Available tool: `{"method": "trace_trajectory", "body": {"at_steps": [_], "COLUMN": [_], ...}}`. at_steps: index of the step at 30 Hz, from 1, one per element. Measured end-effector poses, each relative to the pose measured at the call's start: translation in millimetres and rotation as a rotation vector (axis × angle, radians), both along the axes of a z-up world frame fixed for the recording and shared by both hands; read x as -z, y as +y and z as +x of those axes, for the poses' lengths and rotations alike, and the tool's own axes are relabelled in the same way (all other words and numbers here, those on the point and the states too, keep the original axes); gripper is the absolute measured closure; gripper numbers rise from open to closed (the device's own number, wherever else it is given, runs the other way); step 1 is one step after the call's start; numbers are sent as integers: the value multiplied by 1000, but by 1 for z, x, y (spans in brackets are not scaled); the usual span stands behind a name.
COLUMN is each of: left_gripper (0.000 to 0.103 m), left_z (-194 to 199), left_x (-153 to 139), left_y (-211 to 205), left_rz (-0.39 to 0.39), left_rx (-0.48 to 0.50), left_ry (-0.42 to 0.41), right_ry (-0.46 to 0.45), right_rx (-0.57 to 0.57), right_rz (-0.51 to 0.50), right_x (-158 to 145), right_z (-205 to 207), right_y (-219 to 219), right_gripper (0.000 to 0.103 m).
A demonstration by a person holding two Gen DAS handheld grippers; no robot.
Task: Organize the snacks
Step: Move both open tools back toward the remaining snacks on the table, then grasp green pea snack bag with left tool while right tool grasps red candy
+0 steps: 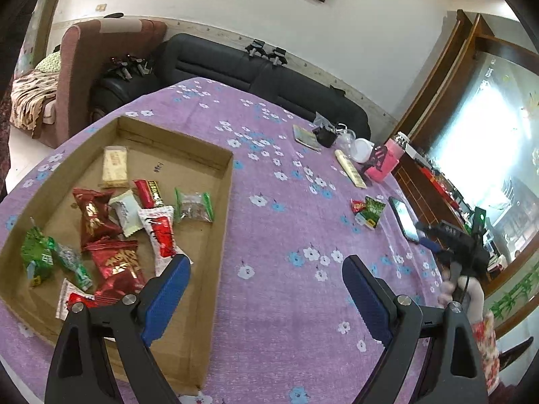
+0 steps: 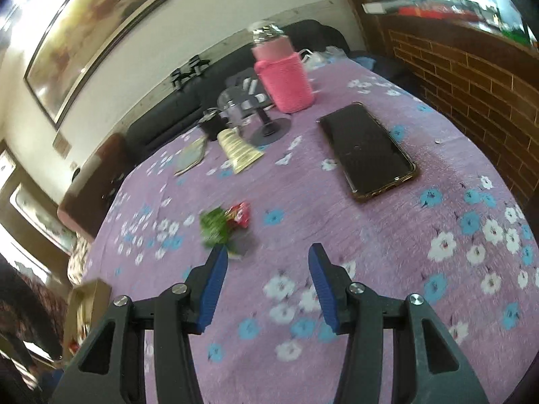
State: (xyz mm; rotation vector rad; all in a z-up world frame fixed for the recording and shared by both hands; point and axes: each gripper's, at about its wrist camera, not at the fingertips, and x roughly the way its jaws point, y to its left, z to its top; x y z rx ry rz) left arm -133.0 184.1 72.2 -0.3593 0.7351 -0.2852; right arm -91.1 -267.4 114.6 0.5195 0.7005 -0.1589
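The right gripper (image 2: 266, 259) hangs over the purple flowered tablecloth (image 2: 387, 235) with its blue pads partly apart and nothing between them. Just past its left fingertip, at about eleven o'clock from the gap, lie the last two loose snacks: a green packet (image 2: 213, 226) touching a red packet (image 2: 240, 214) on its far side, both blurred. In the left wrist view the same pair sits at about two o'clock, well apart from the left gripper (image 1: 266, 266), whose jaws stand wide and empty beside the cardboard tray (image 1: 226, 181). That tray already holds a heap of red, white and green snack packets (image 1: 118, 222). The right hand is clearly nearer, so the pick looks like its job. The green packet's long axis is hard to read through the blur; it seems to run toward the gripper, so the wrist may need turning to close across it. The phone (image 2: 367, 148) lies off at one o'clock, out of the way.
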Motion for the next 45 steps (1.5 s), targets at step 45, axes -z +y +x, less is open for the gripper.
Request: {"method": "trace_trajectory", "body": {"at_steps": [45], "left_gripper": [9], "left_z": [16], "left_x": [11], "left_y": [-32], "left_rz": [18], "left_rx": [98], "left_ry": [52], "right_ry": [238], "right_rx": [-411], "right_rz": [-89], "right_x": [49], "right_z": [122], "right_y": [83], "right_gripper": [53]}}
